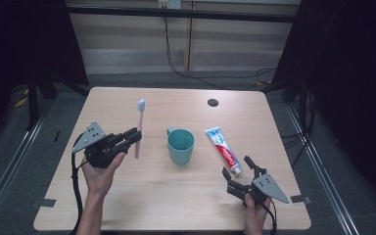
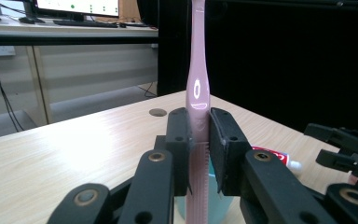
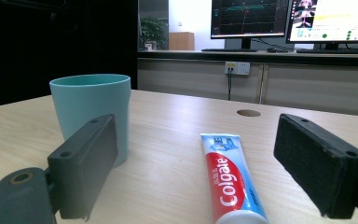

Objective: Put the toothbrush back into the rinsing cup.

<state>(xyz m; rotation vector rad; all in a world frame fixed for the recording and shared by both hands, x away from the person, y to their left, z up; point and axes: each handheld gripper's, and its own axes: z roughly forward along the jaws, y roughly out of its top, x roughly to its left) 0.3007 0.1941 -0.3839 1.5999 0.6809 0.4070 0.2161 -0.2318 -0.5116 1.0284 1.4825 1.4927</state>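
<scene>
Between closed jaws, glossy pink toothbrush (image 2: pixel 198 93)

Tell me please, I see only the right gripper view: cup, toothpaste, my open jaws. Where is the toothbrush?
Observer: The left gripper holds the pink toothbrush, left of the teal cup.
Operator: Is the grip firm, or loose?
Observer: In the left gripper view both pads press on the handle, and the brush stands upright between them.
Operator: And my right gripper, is it touching the toothpaste?
Observer: No. From above, the right gripper sits open at the cap end of the toothpaste tube, not closed on it.
</scene>
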